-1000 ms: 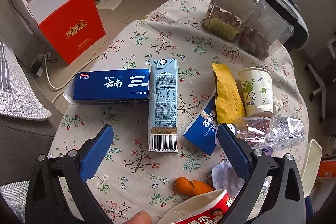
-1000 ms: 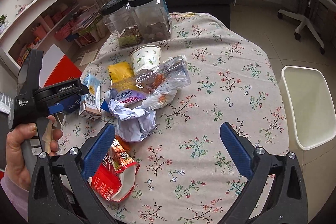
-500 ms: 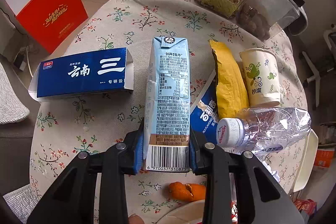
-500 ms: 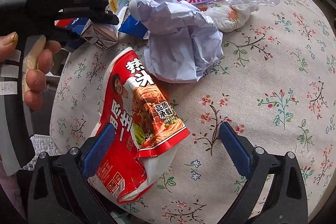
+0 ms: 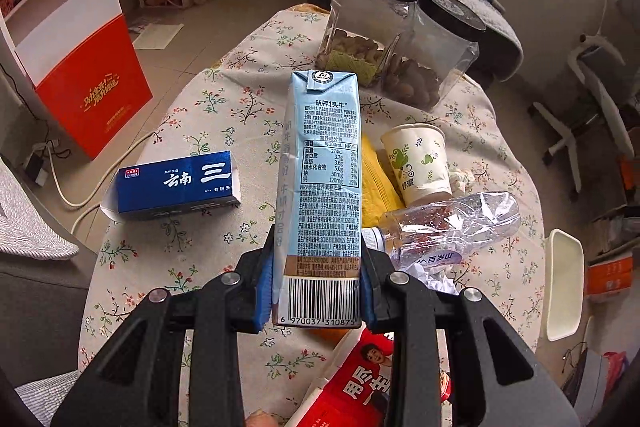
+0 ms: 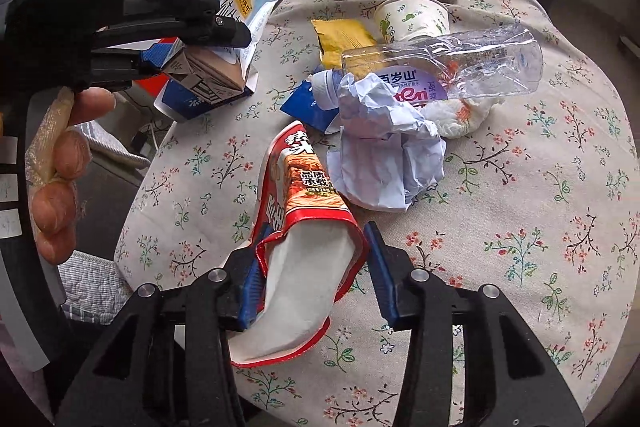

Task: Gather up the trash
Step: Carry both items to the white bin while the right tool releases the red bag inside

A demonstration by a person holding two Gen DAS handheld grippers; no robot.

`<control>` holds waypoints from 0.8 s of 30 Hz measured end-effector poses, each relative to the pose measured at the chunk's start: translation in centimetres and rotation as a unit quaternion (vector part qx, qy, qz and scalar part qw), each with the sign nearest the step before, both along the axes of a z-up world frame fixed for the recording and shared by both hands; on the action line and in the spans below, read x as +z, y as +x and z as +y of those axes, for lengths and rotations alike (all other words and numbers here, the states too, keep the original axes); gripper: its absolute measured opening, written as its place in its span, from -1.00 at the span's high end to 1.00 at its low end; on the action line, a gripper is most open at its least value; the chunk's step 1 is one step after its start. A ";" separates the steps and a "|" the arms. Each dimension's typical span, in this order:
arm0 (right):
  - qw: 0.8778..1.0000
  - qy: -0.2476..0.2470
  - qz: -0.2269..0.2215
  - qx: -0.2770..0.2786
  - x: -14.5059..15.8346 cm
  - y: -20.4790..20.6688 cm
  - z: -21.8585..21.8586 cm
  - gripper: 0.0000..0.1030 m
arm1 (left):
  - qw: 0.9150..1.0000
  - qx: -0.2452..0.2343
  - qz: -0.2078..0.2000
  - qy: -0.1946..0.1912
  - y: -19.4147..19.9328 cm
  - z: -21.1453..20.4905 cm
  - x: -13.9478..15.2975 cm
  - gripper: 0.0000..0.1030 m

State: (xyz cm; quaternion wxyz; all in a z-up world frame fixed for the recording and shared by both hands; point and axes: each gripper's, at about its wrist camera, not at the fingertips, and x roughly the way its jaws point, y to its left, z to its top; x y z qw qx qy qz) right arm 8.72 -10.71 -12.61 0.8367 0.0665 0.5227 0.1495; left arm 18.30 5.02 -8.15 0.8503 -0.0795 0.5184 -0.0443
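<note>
My left gripper (image 5: 318, 283) is shut on a light-blue milk carton (image 5: 322, 187) and holds it lifted above the floral table (image 5: 192, 267). The carton also shows in the right wrist view (image 6: 240, 15). My right gripper (image 6: 314, 267) is closed around the open end of a red noodle wrapper (image 6: 296, 227) lying on the table; both pads touch it. Other trash lies nearby: a crushed clear bottle (image 6: 448, 67), crumpled paper (image 6: 384, 155), a yellow packet (image 6: 340, 39), a paper cup (image 6: 412, 19), a blue box (image 5: 176, 187).
Two clear jars with black lids (image 5: 400, 39) stand at the table's far end. A white bin (image 5: 564, 283) stands on the floor to the right of the table. A red bag (image 5: 80, 79) stands on the floor to the left. A white tissue (image 6: 464, 115) lies by the bottle.
My left gripper closed on the milk carton and lifted it off the table. My right gripper moved down to the red wrapper and closed on its open end.
</note>
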 end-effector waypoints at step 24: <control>0.969 -0.054 -0.150 -0.186 8.7 -1.5 -14.3 0.15 | 0.990 -0.056 -0.132 -0.010 -3.5 -7.1 4.9 0.36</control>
